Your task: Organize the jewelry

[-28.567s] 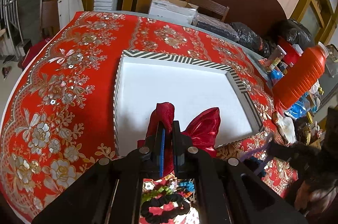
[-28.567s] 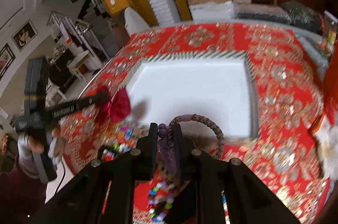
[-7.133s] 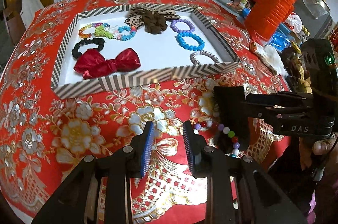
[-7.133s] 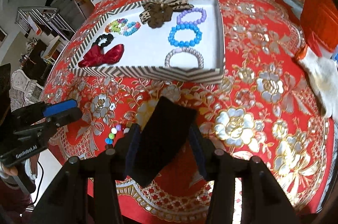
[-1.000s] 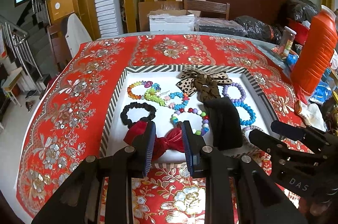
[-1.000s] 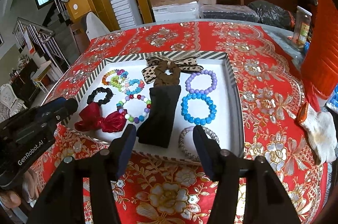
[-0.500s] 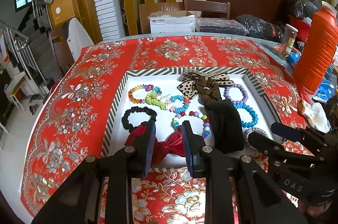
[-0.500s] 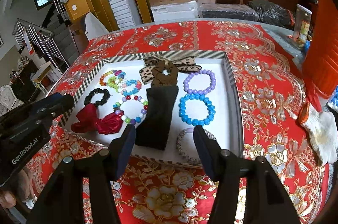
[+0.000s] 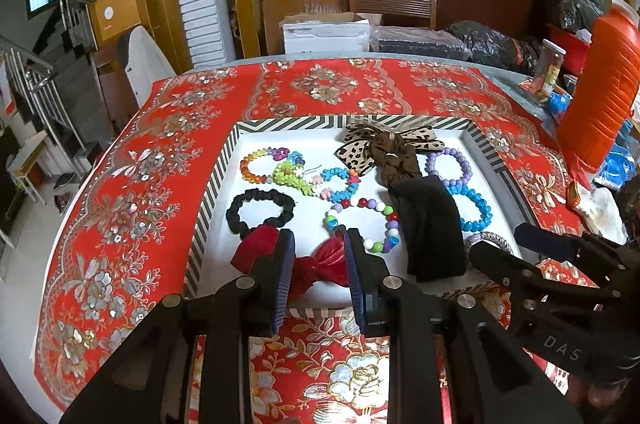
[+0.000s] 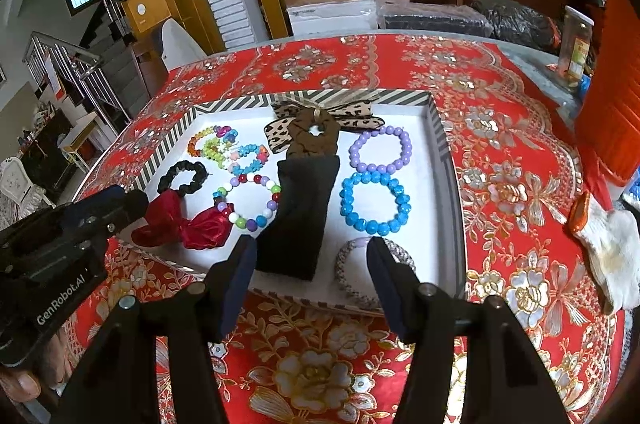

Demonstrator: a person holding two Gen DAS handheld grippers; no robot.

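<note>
Left claw (image 9: 318,266) narrow, empty, over red bow (image 9: 320,266); right claw (image 10: 308,274) wide, empty, near tray (image 10: 450,184) edge.

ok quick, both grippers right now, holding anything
Left gripper: open, empty, held above the near edge of the tray.
Right gripper: open wider, empty, also above the tray's near edge.

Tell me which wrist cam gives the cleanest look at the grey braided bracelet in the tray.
Right wrist. The grey braided bracelet lies near the tray's front edge, most of its loop visible between the right gripper's open fingers. In the left wrist view only a short arc shows; the rest is hidden behind the right gripper.
</note>
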